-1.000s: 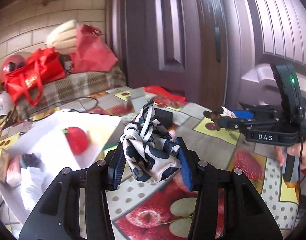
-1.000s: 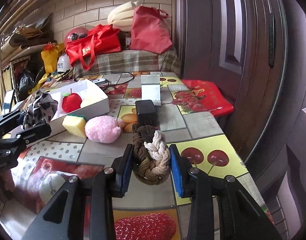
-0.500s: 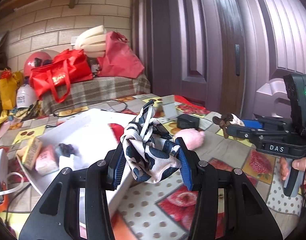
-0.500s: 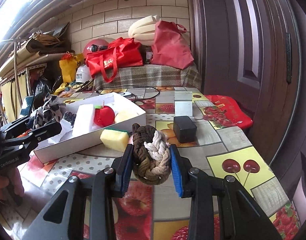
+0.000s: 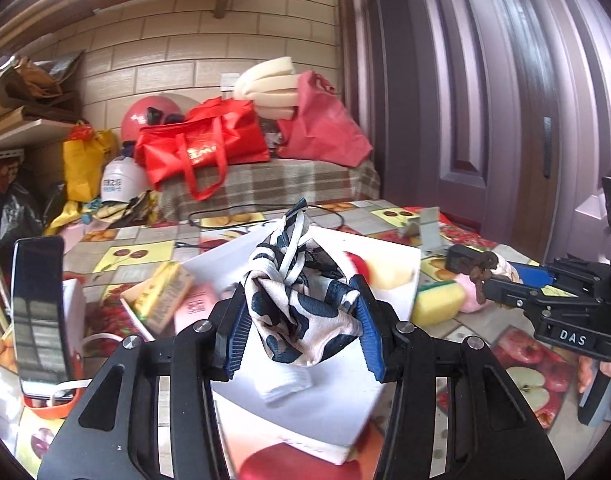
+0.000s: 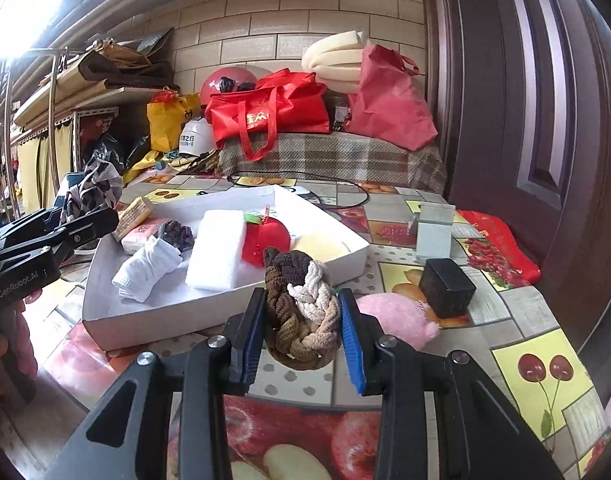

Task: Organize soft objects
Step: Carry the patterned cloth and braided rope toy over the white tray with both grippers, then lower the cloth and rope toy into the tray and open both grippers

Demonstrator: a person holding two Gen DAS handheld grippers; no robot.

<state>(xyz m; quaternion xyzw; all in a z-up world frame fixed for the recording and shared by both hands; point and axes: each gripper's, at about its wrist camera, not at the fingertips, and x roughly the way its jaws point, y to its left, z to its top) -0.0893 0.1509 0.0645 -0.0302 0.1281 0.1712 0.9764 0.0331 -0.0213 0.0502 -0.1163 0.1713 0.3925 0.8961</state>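
Left fingers [image 5: 301,328] clenched on scarf [image 5: 301,300], right fingers [image 6: 301,332] on braided rope [image 6: 301,316]. White box [image 6: 345,260] just beyond both. Carry each over a bare spot inside, lower first, then release, clear of apple [image 6: 265,240].

Your way into the tray [image 6: 105,322] is open lower left; sock [image 6: 147,270], foam [image 6: 217,254], apple [image 6: 265,242] crowd its centre.

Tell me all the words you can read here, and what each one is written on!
"DAS": on the right gripper body.
"GenRobot.AI": on the left gripper body.
White helmet: blue characters, too small to read.
Red tote bag: gold characters, too blurred to read.
Pink packet and yellow packet in the white box: print unreadable.
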